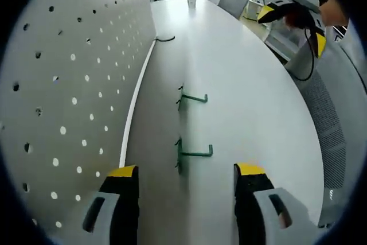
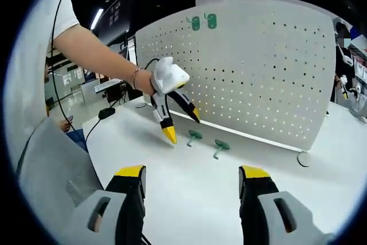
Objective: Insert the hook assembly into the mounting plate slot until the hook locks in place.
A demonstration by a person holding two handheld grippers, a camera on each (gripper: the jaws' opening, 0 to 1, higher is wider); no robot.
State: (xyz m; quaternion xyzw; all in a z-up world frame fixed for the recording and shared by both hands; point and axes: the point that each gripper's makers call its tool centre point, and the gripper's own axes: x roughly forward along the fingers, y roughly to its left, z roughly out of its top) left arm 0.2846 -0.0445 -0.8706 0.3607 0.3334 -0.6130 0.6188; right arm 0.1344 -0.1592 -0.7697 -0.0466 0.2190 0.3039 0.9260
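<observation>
While two green hooks (image 1: 194, 154) (image 1: 192, 98) lie on the white table (image 1: 241, 101) just beside the pegboard (image 1: 74, 84), the left gripper (image 1: 186, 179) hovers near them, jaws wide apart and empty. Farther back, the right gripper (image 2: 192, 179) is also spread wide, holding nothing. Two more hooks (image 2: 203, 22) hang high on the board.
</observation>
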